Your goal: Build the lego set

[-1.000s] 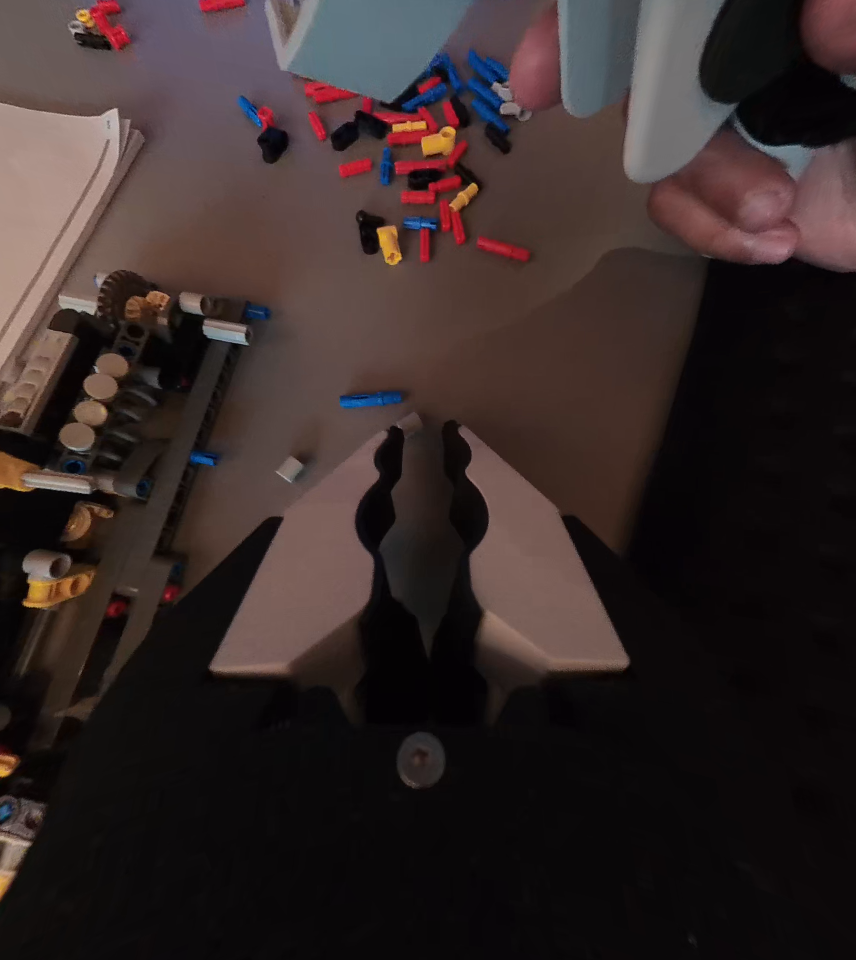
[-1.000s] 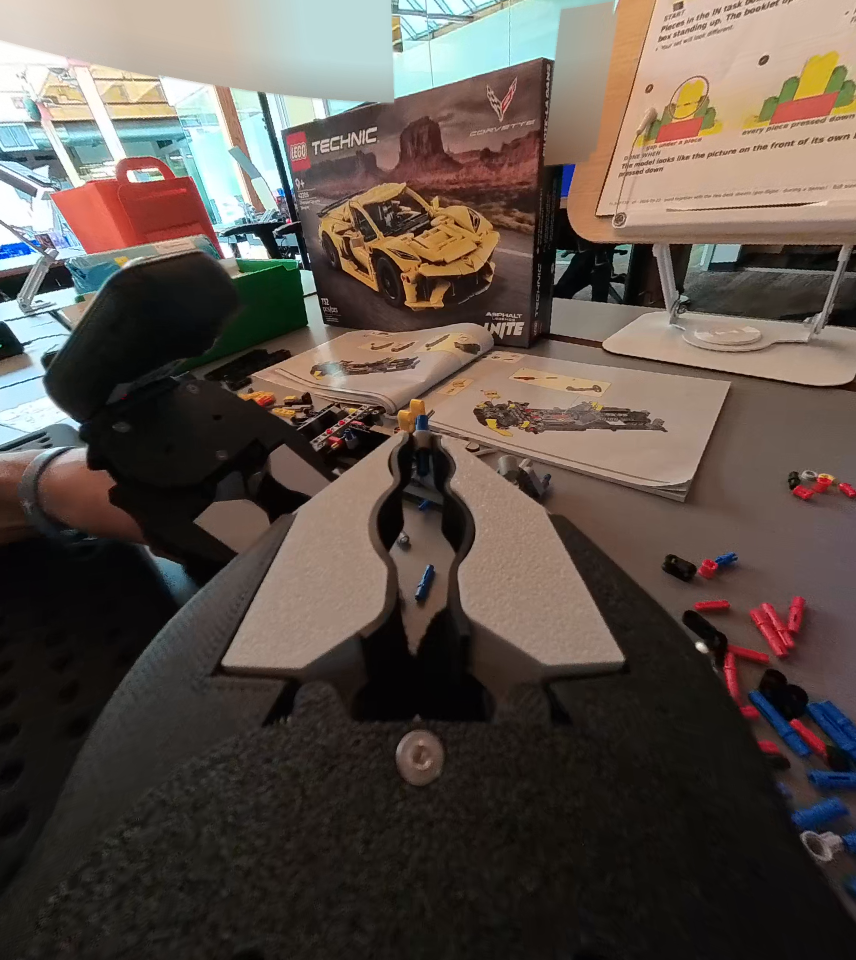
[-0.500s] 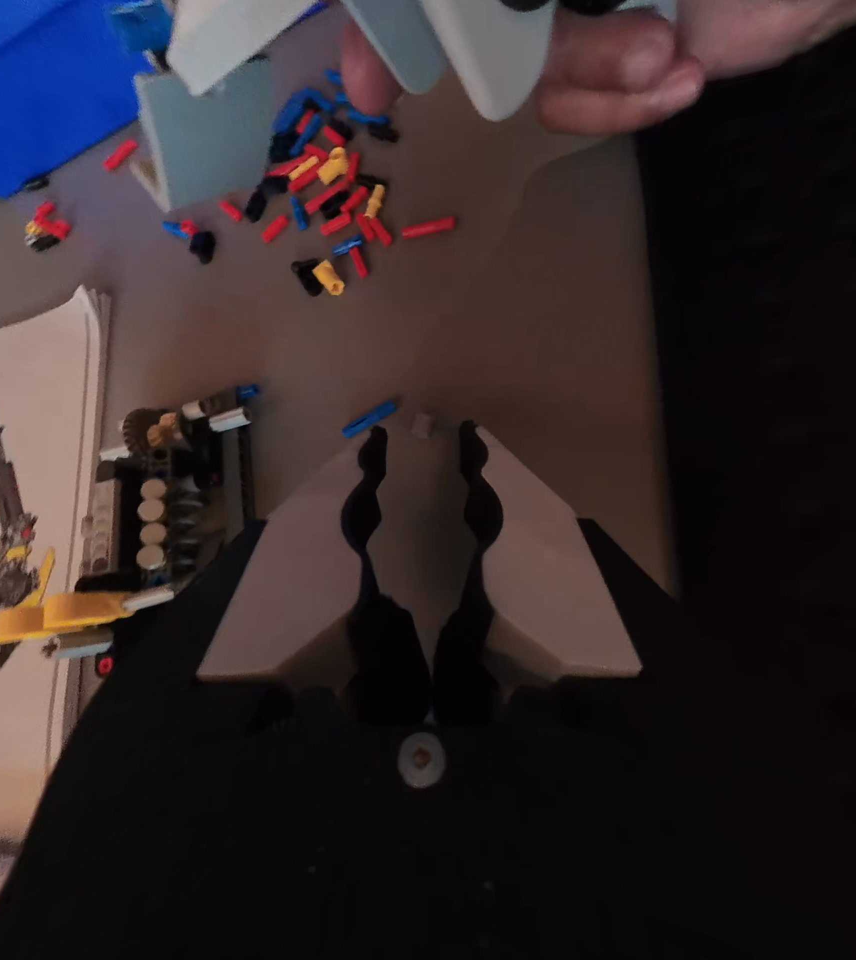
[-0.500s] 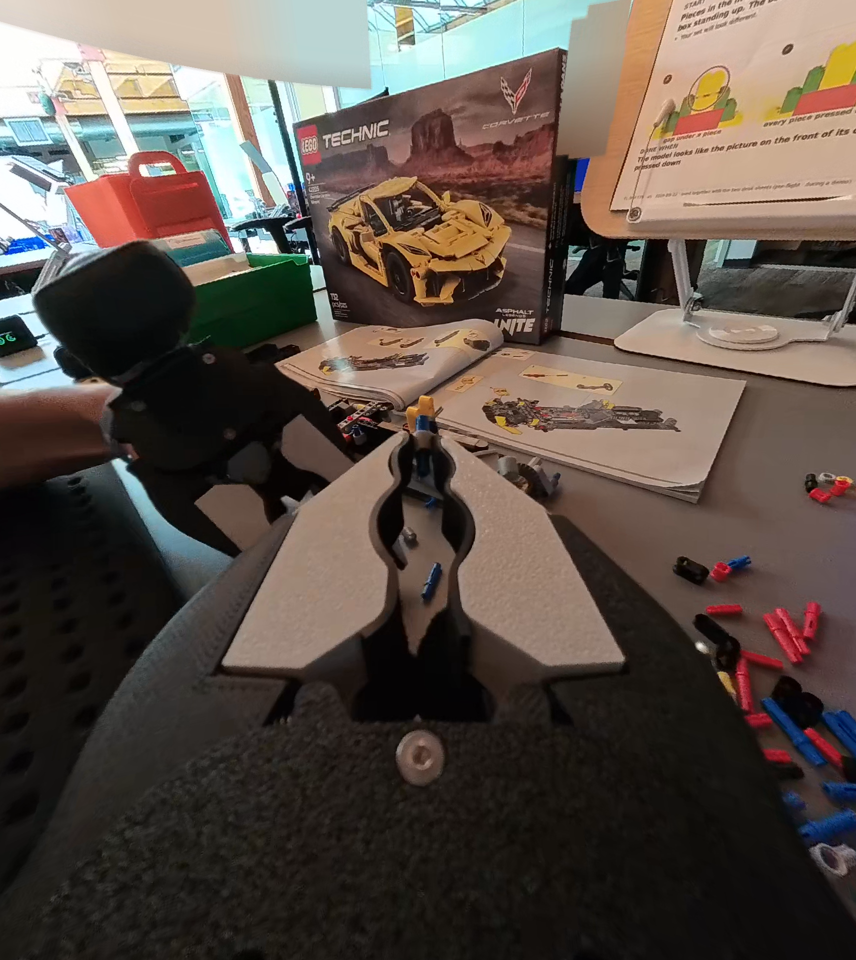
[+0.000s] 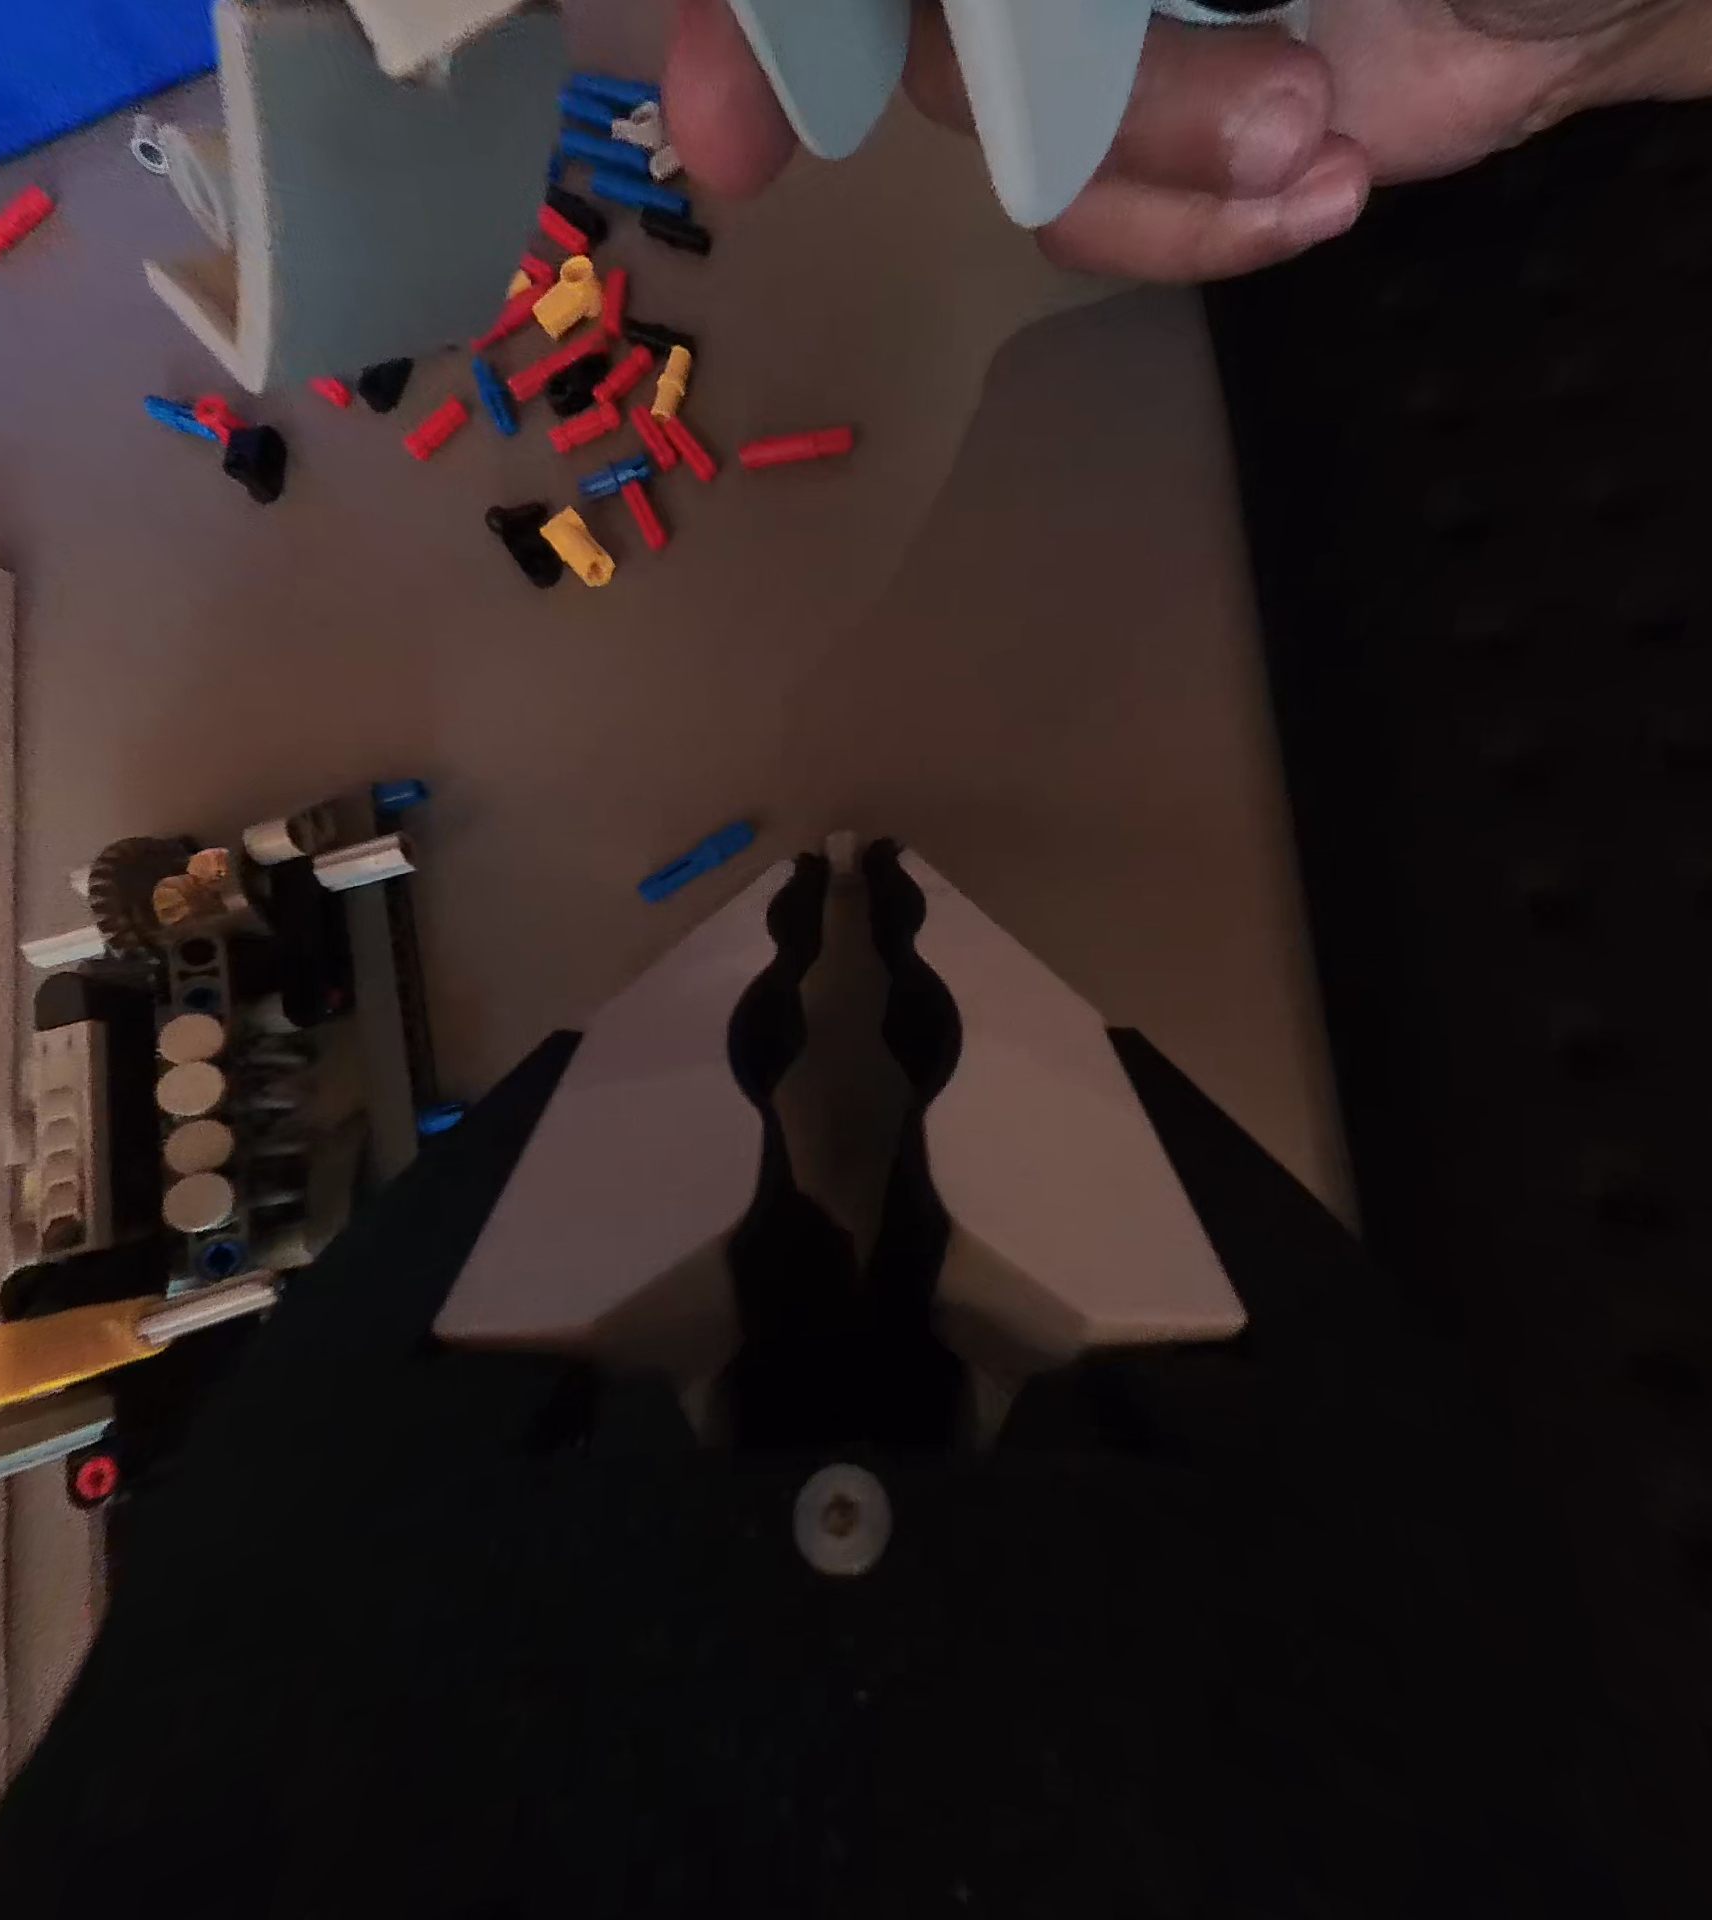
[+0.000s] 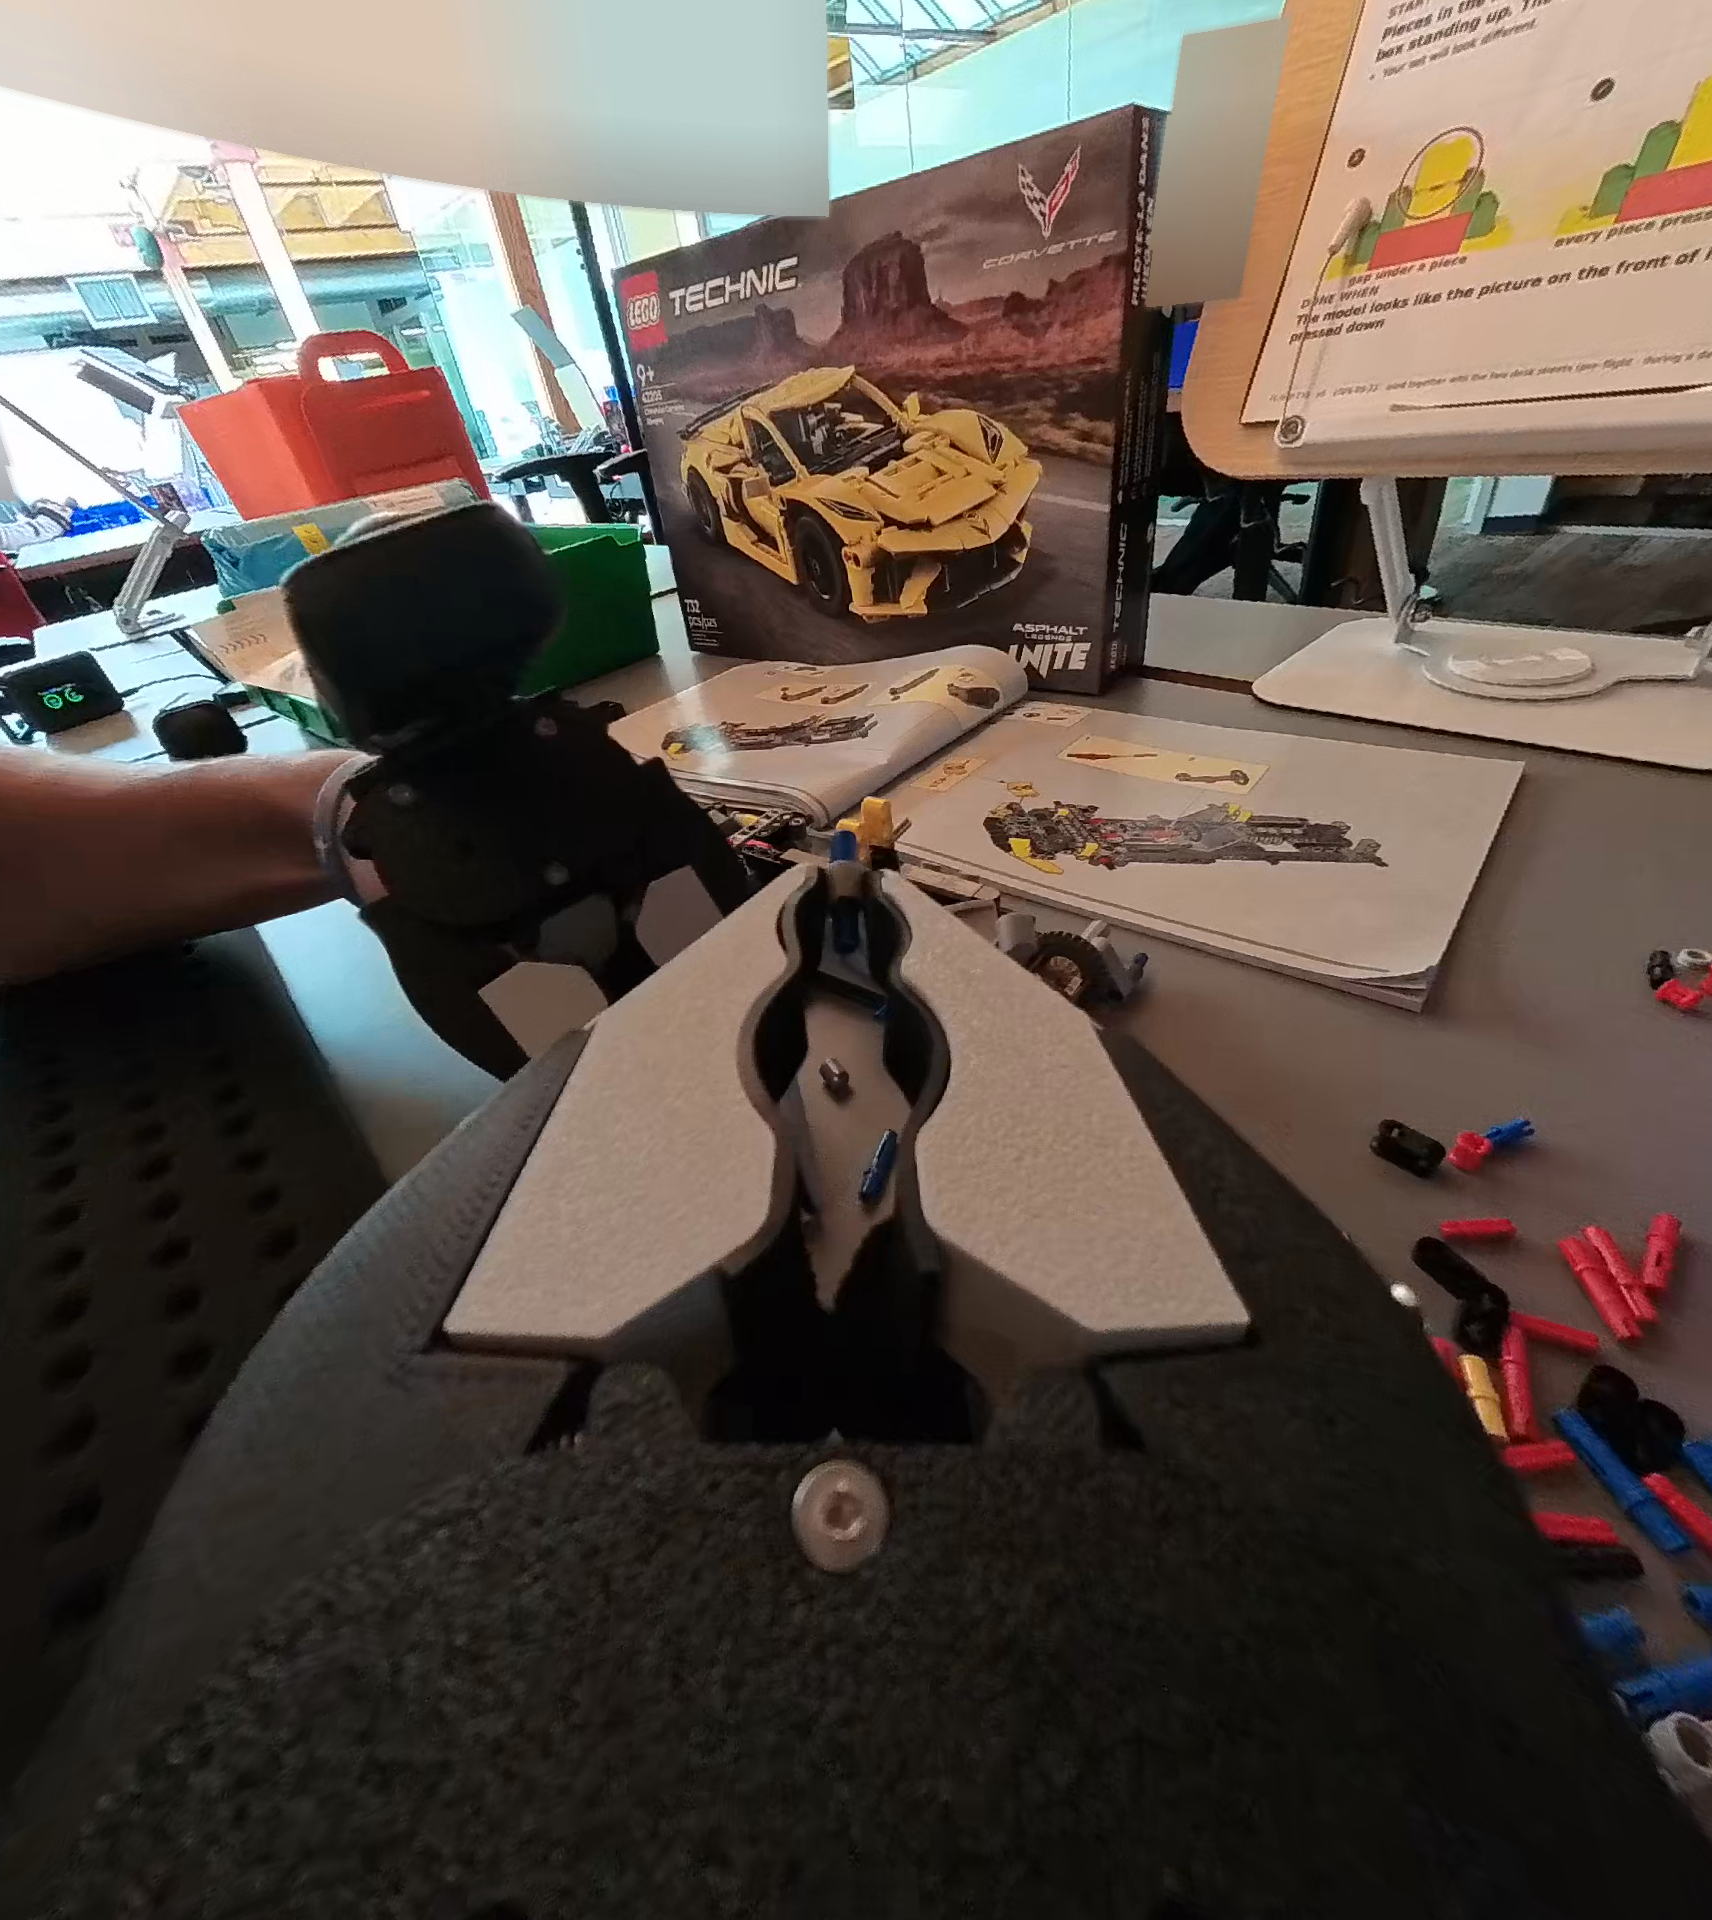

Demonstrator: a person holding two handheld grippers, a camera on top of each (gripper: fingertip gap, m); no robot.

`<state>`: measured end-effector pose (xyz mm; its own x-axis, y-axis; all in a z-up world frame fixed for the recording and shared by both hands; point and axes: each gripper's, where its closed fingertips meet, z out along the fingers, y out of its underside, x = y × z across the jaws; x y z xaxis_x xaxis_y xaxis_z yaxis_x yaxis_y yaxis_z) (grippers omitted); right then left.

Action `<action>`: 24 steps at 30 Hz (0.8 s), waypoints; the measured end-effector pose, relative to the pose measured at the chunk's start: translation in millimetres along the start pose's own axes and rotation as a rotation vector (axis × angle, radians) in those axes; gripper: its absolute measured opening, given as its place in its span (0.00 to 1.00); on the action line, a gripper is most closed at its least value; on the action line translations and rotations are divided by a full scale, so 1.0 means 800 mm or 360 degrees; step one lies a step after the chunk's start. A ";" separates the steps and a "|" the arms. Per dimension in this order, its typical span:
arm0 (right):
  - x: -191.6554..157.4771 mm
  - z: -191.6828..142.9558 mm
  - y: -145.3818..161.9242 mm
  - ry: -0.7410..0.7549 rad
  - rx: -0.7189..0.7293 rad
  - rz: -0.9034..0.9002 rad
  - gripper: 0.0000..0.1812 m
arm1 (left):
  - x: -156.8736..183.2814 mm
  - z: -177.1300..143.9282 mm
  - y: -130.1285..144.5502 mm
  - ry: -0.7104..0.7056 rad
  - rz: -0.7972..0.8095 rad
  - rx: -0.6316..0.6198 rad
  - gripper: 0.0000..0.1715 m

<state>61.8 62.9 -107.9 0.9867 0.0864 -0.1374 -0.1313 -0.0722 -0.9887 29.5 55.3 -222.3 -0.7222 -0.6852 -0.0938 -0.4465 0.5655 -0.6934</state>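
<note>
A small grey piece (image 5: 839,844) lies on the table beside a blue pin (image 5: 696,860). My left gripper (image 5: 844,864) points down at it. Its jaws stand a narrow gap apart with the piece showing between the tips; I cannot tell if they touch it. In the right wrist view the piece (image 6: 836,1075) and pin (image 6: 878,1164) lie on the table between my right gripper's fingers. My right gripper (image 6: 847,883) is slightly open and empty, above them. The part-built model (image 5: 197,1091) sits left of the left gripper.
A pile of loose red, blue, black and yellow pins (image 5: 603,364) lies beyond; it also shows in the right wrist view (image 6: 1610,1351). The open manual (image 6: 1195,831), the set's box (image 6: 893,416) and a sheet stand (image 6: 1517,675) are behind. A black mat (image 5: 1506,935) borders the table. The left gripper's tips are roughly 12 cm from the right gripper's.
My left gripper's jaws have narrowed around the small grey piece after standing wider half a second ago. The left hand has shifted over the table. The right gripper has barely moved.
</note>
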 end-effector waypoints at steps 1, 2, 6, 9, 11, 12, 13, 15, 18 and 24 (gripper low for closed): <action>0.000 0.000 0.000 -0.0004 0.0001 0.0008 0.03 | -0.001 -0.001 0.000 -0.0013 0.0009 0.0000 0.04; 0.000 0.000 0.000 -0.0006 0.0001 0.0014 0.03 | -0.002 -0.001 0.001 -0.0025 0.0013 -0.0002 0.04; -0.001 0.000 0.001 -0.0021 0.0002 0.0020 0.03 | -0.004 0.000 0.000 -0.0051 0.0022 0.0012 0.04; -0.005 0.003 0.004 -0.0040 -0.0020 -0.0002 0.03 | -0.004 0.002 -0.001 -0.0072 0.0036 0.0023 0.03; -0.006 0.004 0.006 -0.0035 -0.0033 -0.0026 0.03 | -0.002 0.002 -0.002 -0.0074 0.0066 0.0032 0.03; -0.007 0.004 0.006 -0.0033 -0.0040 -0.0033 0.03 | 0.002 0.002 -0.002 -0.0058 0.0092 0.0042 0.03; -0.007 0.005 0.007 -0.0030 -0.0044 -0.0039 0.03 | 0.004 0.000 -0.004 -0.0057 0.0120 0.0061 0.03; -0.009 0.006 0.009 -0.0048 -0.0055 -0.0040 0.03 | 0.001 -0.013 -0.010 -0.0121 0.0152 0.0139 0.02; -0.023 0.012 0.019 -0.0162 -0.0129 -0.0060 0.03 | -0.004 -0.058 -0.015 -0.0271 0.0164 0.0332 0.03; -0.085 0.047 0.084 -0.0512 -0.0627 -0.0413 0.03 | -0.002 -0.119 0.048 -0.0972 0.0633 0.0253 0.03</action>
<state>-17.6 89.4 -167.2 0.8951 0.4445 0.0349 0.2180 -0.3681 -0.9039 -36.7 121.8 -180.2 -0.3706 -0.6020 -0.7073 -0.0977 0.7825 -0.6149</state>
